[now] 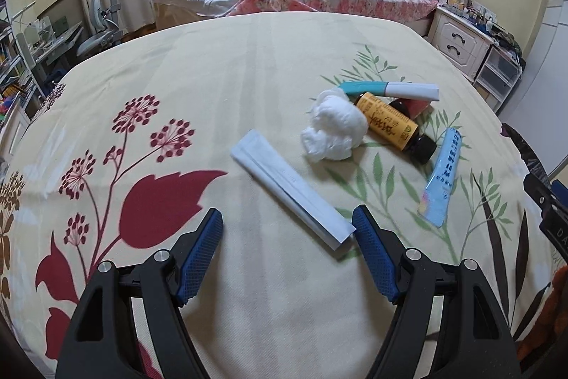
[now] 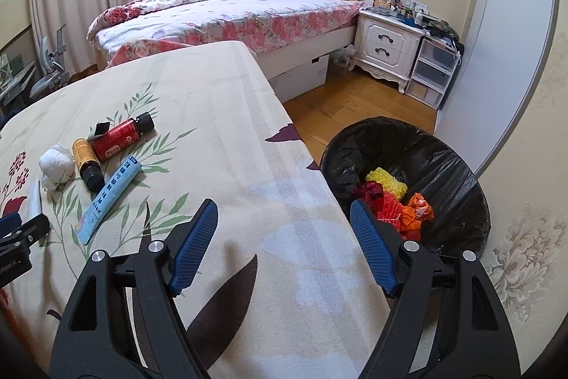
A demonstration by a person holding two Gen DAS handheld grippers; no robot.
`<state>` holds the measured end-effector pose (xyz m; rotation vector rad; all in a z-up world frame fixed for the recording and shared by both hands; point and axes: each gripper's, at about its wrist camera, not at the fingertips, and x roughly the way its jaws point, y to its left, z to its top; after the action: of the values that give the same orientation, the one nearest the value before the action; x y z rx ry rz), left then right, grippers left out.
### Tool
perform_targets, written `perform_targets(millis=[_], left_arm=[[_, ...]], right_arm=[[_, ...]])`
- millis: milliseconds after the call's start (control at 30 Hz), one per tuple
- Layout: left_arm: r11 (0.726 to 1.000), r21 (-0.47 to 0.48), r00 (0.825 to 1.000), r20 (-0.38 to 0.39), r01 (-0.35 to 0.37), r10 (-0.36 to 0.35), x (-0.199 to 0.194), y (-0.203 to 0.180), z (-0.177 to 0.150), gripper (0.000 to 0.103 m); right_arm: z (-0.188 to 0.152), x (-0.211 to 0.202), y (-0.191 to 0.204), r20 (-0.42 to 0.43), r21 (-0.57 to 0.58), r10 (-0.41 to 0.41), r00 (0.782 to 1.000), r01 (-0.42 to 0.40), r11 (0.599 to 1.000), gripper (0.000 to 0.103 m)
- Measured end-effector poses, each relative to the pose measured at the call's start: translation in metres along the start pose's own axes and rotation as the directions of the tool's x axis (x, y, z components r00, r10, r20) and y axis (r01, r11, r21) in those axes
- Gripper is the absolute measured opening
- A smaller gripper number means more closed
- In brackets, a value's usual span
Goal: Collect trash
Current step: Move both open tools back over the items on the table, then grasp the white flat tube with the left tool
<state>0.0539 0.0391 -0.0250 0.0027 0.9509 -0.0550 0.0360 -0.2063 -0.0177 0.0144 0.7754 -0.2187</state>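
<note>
In the left wrist view my left gripper [image 1: 287,218] stands open just above the floral tablecloth [image 1: 213,87]. A long pale flat packet [image 1: 291,187] lies slantwise ahead of it, its near end beside the right fingertip. Beyond lie a crumpled white tissue [image 1: 335,128], a yellow bottle [image 1: 390,123], a red bottle [image 1: 413,105], a teal-and-white tube [image 1: 390,89] and a light blue sachet [image 1: 442,176]. My right gripper [image 2: 284,208] is open and empty over the table's right edge. A black-bagged bin [image 2: 461,166] stands on the floor below, holding yellow, red and orange scraps [image 2: 390,201].
A bed [image 2: 230,20] with floral bedding stands behind the table. A white nightstand [image 2: 387,45] and plastic drawers [image 2: 433,73] are at the back right on the wooden floor [image 2: 337,102]. A desk chair [image 1: 103,31] and cluttered shelves are at the far left.
</note>
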Motion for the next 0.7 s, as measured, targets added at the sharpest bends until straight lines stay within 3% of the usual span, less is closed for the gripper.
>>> perform_targets(millis=[367, 700], left_arm=[[0.999, -0.041, 1.000, 0.018, 0.022, -0.022, 0.001, 0.011, 0.012, 0.073], [0.999, 0.038, 0.999, 0.042, 0.028, -0.030, 0.001, 0.015, 0.010, 0.024]], right_arm=[[0.001, -0.003, 0.017, 0.001, -0.028, 0.019, 1.000, -0.019, 0.999, 0.075], [0.005, -0.006, 0.049, 0.001, -0.085, 0.067, 0.998, -0.067, 0.994, 0.075]])
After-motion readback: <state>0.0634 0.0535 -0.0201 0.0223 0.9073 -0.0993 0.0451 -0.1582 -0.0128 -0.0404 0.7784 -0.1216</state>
